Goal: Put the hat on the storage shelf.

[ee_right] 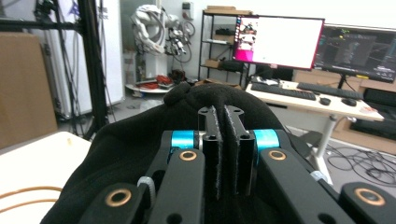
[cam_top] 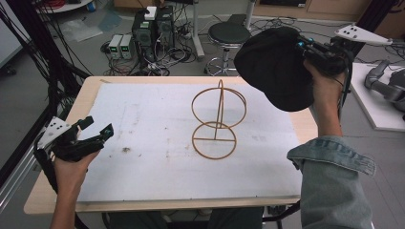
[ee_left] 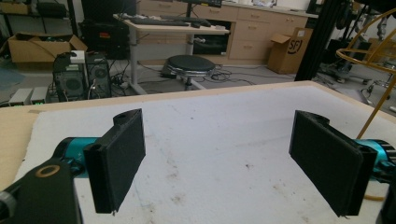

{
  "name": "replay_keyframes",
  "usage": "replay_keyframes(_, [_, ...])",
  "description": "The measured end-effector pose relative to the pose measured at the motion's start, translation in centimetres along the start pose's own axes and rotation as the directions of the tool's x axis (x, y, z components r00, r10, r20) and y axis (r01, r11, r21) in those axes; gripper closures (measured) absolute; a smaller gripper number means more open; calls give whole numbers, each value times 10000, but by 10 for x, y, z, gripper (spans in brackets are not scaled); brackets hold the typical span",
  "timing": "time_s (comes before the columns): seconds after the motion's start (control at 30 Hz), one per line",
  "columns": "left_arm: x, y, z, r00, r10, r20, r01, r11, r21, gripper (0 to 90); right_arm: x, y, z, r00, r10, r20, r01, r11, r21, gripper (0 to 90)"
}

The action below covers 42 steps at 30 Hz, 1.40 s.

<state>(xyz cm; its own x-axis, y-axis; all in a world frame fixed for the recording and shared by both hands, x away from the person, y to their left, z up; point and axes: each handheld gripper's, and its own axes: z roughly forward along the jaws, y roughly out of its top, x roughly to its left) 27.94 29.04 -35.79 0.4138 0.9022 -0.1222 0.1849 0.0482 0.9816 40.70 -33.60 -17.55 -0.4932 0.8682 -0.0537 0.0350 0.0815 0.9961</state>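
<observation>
A gold wire stand (cam_top: pixel 217 121) with two rings and an upright post rests on the white mat (cam_top: pixel 143 143); its edge shows in the left gripper view as gold wire (ee_left: pixel 373 56). My right gripper (cam_top: pixel 305 47) holds a black cap (cam_top: pixel 274 67) in the air above the table's far right, beyond the stand. In the right gripper view the jaws are pressed together on the cap (ee_right: pixel 140 140), right gripper (ee_right: pixel 225 149). My left gripper (cam_top: pixel 98 129) hovers over the mat's left edge, jaws wide apart and empty, left gripper (ee_left: pixel 224 163).
A black stool (cam_top: pixel 228 36) and computer boxes (cam_top: pixel 153 28) with cables stand on the floor beyond the table. A white side surface (cam_top: pixel 377 95) lies to the right. A wooden table rim (cam_top: pixel 57 191) frames the mat.
</observation>
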Motion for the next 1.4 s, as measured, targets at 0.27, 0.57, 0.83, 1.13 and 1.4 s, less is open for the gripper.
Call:
replay_keyframes(0.27, [0, 1, -1, 10000, -30, -2, 30, 10000, -20, 186, 14, 12, -6, 9973, 143, -724, -169, 9992, -353, 870])
replay_keyframes(0.57, [1, 2, -2, 10000, -39, -10, 39, 9999, -95, 186, 34, 20, -8, 9881, 1, -1541, -70, 9990, -444, 870])
replay_keyframes(0.83, [3, 3, -4, 10000, -35, -84, 34, 9999, -112, 187, 55, 18, -3, 9759, -442, -2136, 365, 9986, -395, 869])
replay_keyframes(1.13, [3, 5, -7, 10000, -4, -82, 3, 9999, -153, 187, 76, 5, 5, 9560, -329, -2916, 308, 9995, -117, 868])
replay_keyframes(1.4, [4, 5, -8, 9999, -23, -128, 21, 9998, -190, 187, 87, -7, 15, 9426, -266, -3328, 369, 9990, 246, 865])
